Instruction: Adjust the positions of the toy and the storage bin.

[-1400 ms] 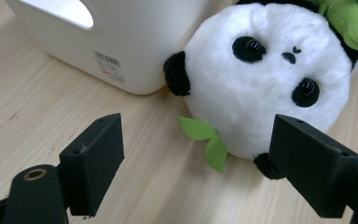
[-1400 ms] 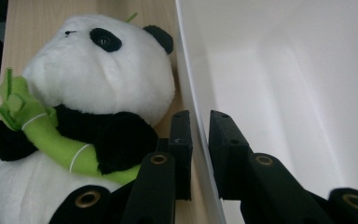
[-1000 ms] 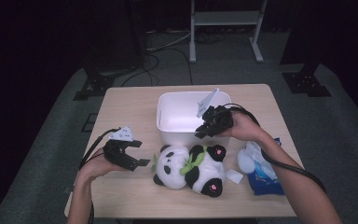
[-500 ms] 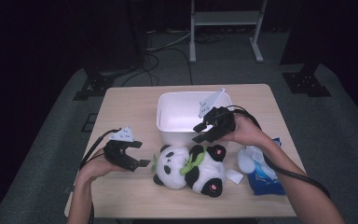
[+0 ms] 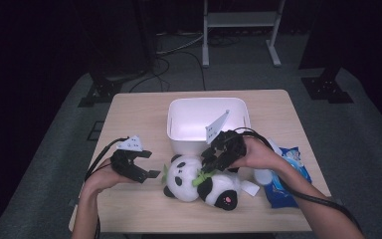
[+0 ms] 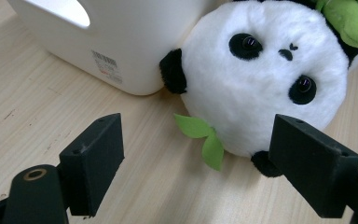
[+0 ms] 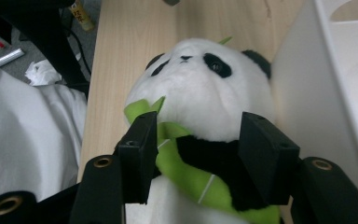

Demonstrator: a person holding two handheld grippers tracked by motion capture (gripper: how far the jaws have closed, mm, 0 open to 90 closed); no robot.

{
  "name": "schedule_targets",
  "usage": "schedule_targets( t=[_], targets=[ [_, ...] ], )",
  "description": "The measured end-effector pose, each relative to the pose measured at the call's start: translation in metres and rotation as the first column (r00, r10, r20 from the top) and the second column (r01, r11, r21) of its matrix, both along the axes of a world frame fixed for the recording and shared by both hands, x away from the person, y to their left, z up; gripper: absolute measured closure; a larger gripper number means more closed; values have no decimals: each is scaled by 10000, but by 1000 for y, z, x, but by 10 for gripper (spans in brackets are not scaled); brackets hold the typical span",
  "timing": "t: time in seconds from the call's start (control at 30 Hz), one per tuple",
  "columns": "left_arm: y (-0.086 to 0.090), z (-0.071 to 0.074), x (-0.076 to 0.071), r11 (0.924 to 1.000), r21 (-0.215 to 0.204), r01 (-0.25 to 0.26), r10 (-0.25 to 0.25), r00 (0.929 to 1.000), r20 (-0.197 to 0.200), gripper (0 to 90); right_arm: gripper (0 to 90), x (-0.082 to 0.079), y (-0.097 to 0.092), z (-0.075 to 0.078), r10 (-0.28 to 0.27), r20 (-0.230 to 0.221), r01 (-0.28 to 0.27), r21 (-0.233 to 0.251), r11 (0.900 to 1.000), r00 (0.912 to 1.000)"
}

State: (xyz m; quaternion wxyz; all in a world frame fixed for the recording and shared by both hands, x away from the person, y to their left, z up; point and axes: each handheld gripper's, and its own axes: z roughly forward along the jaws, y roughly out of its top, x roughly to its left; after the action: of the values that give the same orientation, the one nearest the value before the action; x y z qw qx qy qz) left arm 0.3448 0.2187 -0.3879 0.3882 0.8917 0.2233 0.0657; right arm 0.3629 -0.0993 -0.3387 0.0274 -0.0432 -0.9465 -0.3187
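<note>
The right gripper (image 7: pixel 193 154), whose jaws have just been opening, straddles the panda (image 5: pixel 199 181) near the surface's front edge, by the bin (image 5: pixel 206 124). Left gripper (image 6: pixel 214 172) waits open. Soft, light plush: pinch the neck.

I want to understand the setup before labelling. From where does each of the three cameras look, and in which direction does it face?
High view: above the person's side, looking forward and down on the table; both forearms show, with the left gripper and right gripper.
Left gripper view: on the left gripper, looking low across the table at the plush panda and white bin; its two open jaws show.
Right gripper view: on the right gripper, looking down at the panda's neck; its jaws have just been opening, the panda between them.
All three views share panda and bin.
</note>
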Motion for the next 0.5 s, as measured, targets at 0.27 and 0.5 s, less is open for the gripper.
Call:
schedule_targets(
  t=[0.27, 0.5],
  targets=[
    [1, 0, 0, 10000, -31, -32, 32, 10000, -39, 167, 442, 3, 12, -16, -200, 25, 201, -447, 9988, 9998],
    [2, 0, 0, 10000, -57, -51, 51, 10000, -12, 167, 441, 4, 19, -26, -308, 10, 308, -648, 9974, 9995]
  ],
)
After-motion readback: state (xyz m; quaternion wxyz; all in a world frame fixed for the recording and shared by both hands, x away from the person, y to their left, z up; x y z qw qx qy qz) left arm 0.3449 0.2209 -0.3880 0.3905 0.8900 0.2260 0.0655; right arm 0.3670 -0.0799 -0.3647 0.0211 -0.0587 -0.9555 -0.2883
